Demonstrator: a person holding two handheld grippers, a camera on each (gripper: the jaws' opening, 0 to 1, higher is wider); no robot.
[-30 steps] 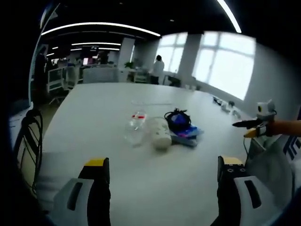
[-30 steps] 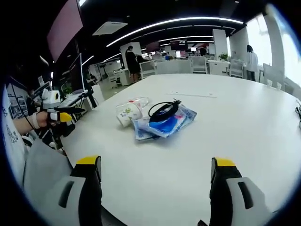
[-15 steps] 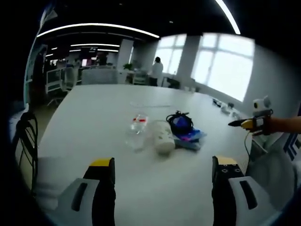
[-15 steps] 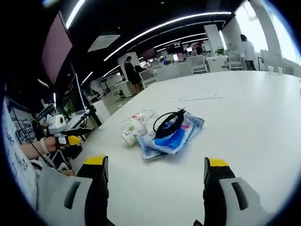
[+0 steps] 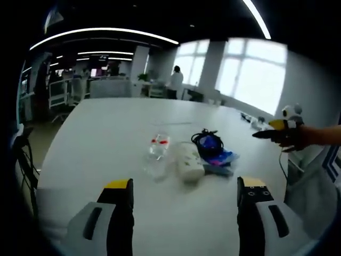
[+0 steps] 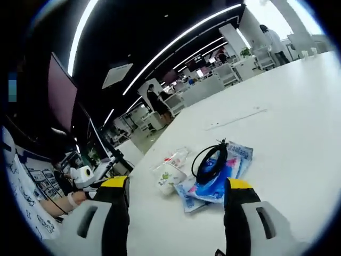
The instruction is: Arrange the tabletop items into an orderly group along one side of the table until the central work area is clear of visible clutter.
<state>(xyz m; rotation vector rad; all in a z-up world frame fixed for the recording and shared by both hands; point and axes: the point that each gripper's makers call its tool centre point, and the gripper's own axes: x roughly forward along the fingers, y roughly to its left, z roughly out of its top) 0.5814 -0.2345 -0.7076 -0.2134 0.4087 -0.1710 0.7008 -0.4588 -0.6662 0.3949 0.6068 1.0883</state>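
Note:
A small pile lies mid-table. It holds a clear bottle with a red label, a white wrapped roll, a coiled black cable and a blue packet. My left gripper is open and empty, well short of the pile. My right gripper comes in from the right, held in a hand above the table's edge. In the right gripper view the roll, bottle, cable and packet sit just beyond my open right gripper. The left gripper is at the left.
The white table stretches far behind the pile, with a thin pale strip lying farther back. Small items sit at its far right edge. A dark chair stands at the left. A person stands by distant desks.
Both cameras have shifted; the right gripper view has tilted and drawn closer to the pile. Both pairs of jaws stand slightly narrower. The pile itself has not moved.

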